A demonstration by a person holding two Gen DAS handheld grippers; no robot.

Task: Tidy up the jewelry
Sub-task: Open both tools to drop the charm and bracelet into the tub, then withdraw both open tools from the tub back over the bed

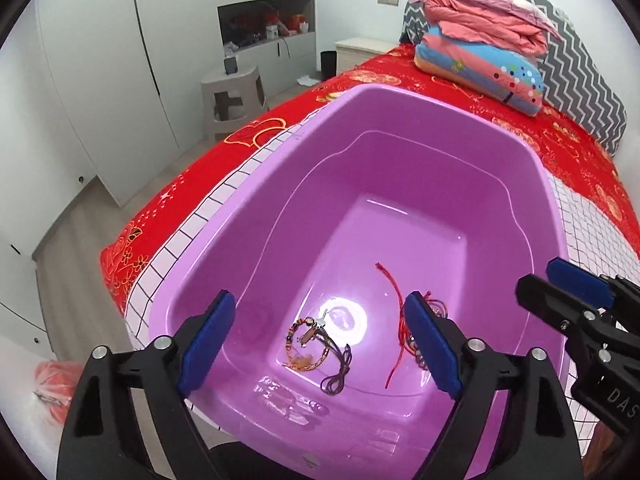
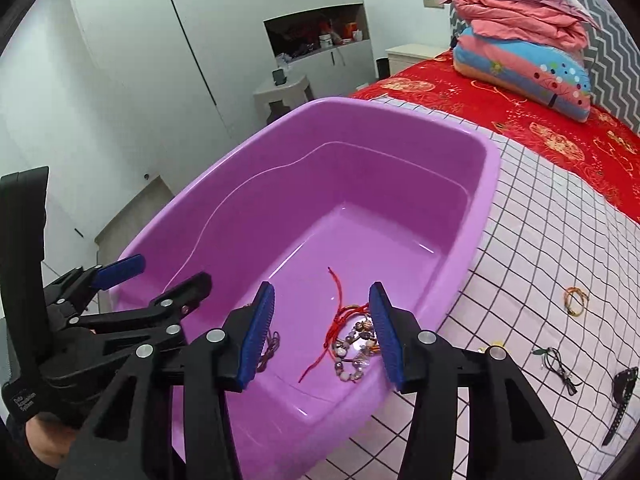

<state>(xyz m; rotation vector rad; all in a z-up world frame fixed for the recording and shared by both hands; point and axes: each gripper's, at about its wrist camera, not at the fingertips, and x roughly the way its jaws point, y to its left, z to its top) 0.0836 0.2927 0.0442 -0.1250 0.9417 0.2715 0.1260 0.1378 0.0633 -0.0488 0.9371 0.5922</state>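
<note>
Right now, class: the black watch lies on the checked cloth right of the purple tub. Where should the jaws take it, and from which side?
Probably grip the black watch across its narrow strap, just below the wider case, coming straight down from above. It lies flat and stretched out on the checked cloth, so its thin edges offer no side hold. The right gripper, open, is nearest.

"DAS" on right hand-held gripper (image 1: 560, 292) body; "Data Acquisition System" on left hand-held gripper (image 2: 160, 272) body.

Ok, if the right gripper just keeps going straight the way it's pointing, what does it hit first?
Probably the beaded bracelet with red cord on the floor of the purple basin; the open right gripper points at it, though depth is unclear.
</note>
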